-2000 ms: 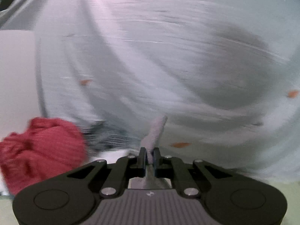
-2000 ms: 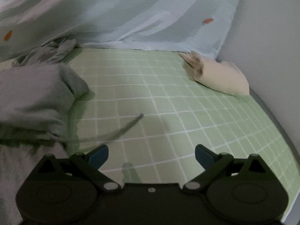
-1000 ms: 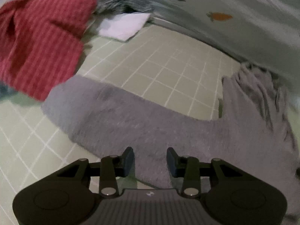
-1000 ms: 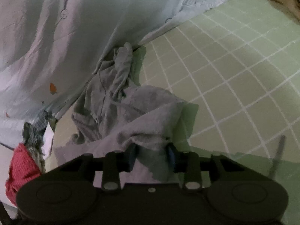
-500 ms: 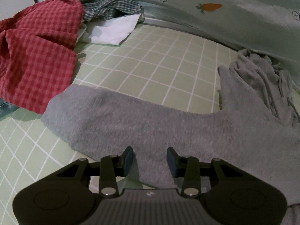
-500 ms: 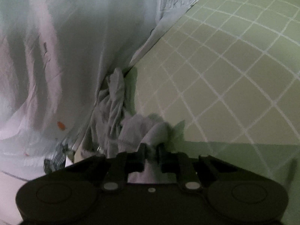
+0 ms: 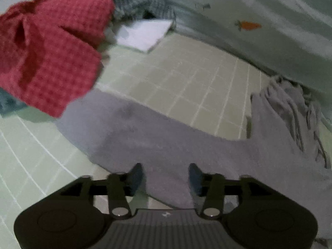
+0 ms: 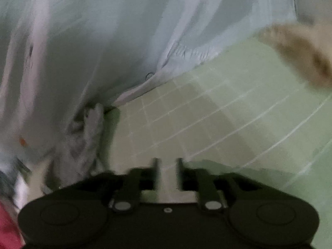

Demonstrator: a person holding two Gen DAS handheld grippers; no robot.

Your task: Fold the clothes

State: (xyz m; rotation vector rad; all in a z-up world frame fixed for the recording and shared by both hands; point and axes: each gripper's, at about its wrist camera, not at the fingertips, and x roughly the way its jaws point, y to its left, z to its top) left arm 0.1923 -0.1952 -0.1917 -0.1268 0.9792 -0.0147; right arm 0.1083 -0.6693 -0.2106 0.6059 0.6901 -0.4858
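Left wrist view: left gripper [image 7: 166,175] spread, nothing between its 2 fingers, hovering over the near edge of the grey garment [image 7: 186,143]. Garment lay flat in a broad band across the green grid mat [image 7: 186,83], its right end bunched into folds by the pale blue sheet [image 7: 269,37] with a carrot print [image 7: 249,25]. Red checked cloth [image 7: 49,54] heaped at upper left, its lower edge touching or overlapping the grey garment's left end. Behind it a dark checked cloth [image 7: 134,6] and a white folded piece [image 7: 145,34], just beside each other. Frame blurred.

Right wrist view: right gripper [image 8: 167,172] had its 2 fingers parted by a narrow gap, only mat visible between them, nothing pinched. Only the bunched end of the grey garment [image 8: 83,145] showed here, at left, pressed against the pale blue sheet [image 8: 124,41]; the flat band was out of this view. Green grid mat [image 8: 228,124] filled the right side. This view alone showed a tan fuzzy item [image 8: 300,56] at upper right, too blurred to identify. A sliver of red cloth [image 8: 8,228] sat at the bottom left corner. The white piece and dark checked cloth could not be made out here.
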